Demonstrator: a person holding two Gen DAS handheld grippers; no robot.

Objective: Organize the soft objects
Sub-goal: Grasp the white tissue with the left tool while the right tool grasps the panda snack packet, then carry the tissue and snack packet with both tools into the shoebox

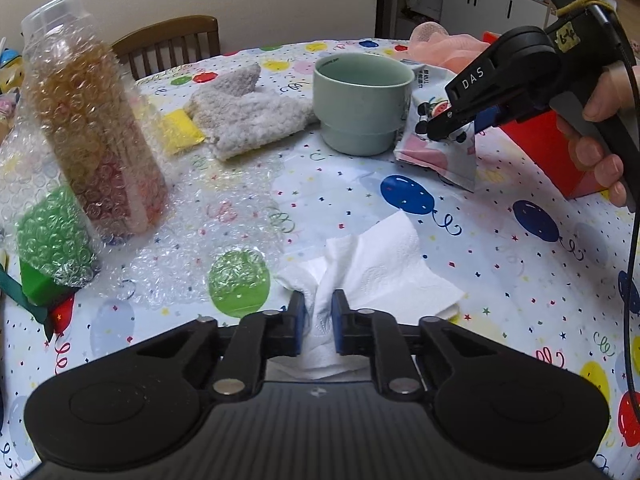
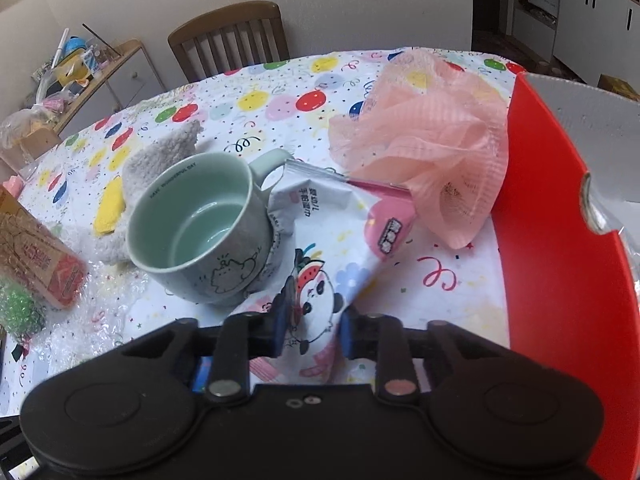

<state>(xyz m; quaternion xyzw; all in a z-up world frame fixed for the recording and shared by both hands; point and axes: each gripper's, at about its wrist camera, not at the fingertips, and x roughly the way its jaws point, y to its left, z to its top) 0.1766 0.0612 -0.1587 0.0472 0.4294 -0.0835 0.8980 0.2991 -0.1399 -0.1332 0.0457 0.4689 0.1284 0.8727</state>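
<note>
My left gripper (image 1: 319,320) is shut on a crumpled white paper tissue (image 1: 376,264) that lies on the balloon-print tablecloth. My right gripper (image 2: 312,330), also in the left wrist view (image 1: 448,128), is shut on a soft wet-wipe pack with a panda print (image 2: 336,240), which leans against a green mug (image 2: 200,236). A pink mesh bath pouf (image 2: 432,152) lies behind the pack, beside a red bin (image 2: 560,280). A grey fluffy mitt (image 1: 244,116) with a yellow patch lies left of the mug (image 1: 362,100).
A bubble-wrapped bottle (image 1: 88,120) stands at the left on a sheet of bubble wrap (image 1: 192,240), with a wrapped green block (image 1: 52,248) beside it. A wooden chair (image 2: 232,36) stands behind the table. Cabinets stand at the back right.
</note>
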